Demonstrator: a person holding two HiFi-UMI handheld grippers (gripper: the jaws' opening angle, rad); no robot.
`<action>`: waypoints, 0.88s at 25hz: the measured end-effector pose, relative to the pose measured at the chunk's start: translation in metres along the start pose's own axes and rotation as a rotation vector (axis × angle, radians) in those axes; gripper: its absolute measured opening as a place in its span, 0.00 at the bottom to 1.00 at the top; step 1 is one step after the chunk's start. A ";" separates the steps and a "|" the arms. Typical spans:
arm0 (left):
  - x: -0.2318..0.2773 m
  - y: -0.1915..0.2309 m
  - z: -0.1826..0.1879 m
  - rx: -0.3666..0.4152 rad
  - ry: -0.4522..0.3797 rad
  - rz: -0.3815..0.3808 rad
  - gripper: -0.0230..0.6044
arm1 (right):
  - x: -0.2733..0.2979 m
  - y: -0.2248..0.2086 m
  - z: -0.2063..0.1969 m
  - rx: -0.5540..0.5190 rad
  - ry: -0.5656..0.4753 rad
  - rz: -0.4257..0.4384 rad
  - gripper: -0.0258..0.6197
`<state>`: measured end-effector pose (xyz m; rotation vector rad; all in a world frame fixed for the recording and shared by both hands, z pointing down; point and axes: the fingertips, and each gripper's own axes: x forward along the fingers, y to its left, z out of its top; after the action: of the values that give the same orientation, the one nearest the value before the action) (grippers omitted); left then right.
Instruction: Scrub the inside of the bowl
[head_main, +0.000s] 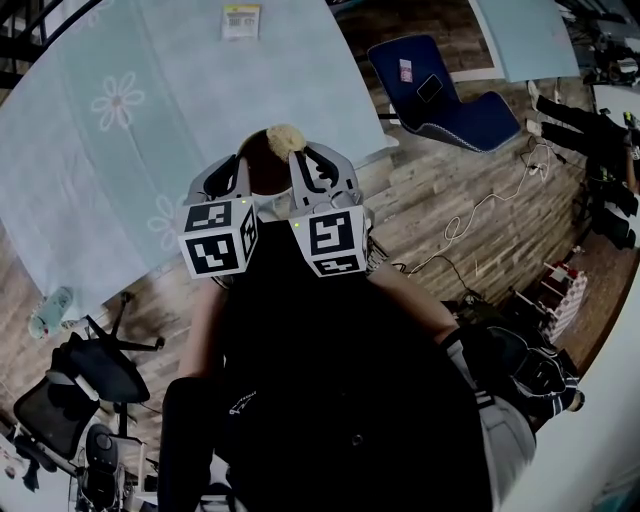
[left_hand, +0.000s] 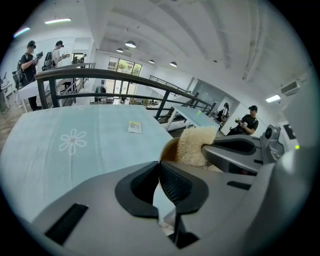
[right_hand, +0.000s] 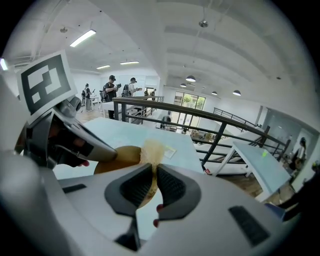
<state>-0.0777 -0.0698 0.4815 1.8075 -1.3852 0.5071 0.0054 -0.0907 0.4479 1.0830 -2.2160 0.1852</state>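
In the head view a brown bowl (head_main: 258, 168) hangs between both grippers, above the table's near edge. My left gripper (head_main: 238, 178) is shut on the bowl's rim (left_hand: 169, 150), which shows as a thin edge between its pads. My right gripper (head_main: 306, 162) is shut on a beige fluffy sponge (head_main: 285, 139). The sponge (right_hand: 150, 149) stands at the bowl's (right_hand: 120, 157) rim and partly inside it. In the left gripper view the sponge (left_hand: 193, 145) pokes out of the right gripper's fingers (left_hand: 235, 150). Most of the bowl is hidden behind the grippers.
A table with a pale blue flowered cloth (head_main: 150, 90) lies ahead, with a small yellow-edged packet (head_main: 241, 20) at its far side. On the wooden floor stand a blue seat (head_main: 440, 100), cables (head_main: 480, 215) and a black office chair (head_main: 90, 375). People stand far off by a railing (left_hand: 100, 75).
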 end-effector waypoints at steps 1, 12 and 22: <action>0.000 0.002 -0.001 -0.002 -0.001 0.006 0.08 | -0.002 -0.001 0.002 -0.002 -0.009 -0.010 0.10; 0.001 0.016 0.001 -0.053 -0.026 0.031 0.08 | -0.020 0.011 0.028 0.115 -0.147 0.089 0.10; -0.003 0.001 0.019 -0.072 -0.087 0.007 0.08 | -0.011 0.039 0.008 0.219 -0.061 0.271 0.10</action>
<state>-0.0820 -0.0828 0.4686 1.7849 -1.4505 0.3815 -0.0228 -0.0615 0.4404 0.9051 -2.4361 0.5282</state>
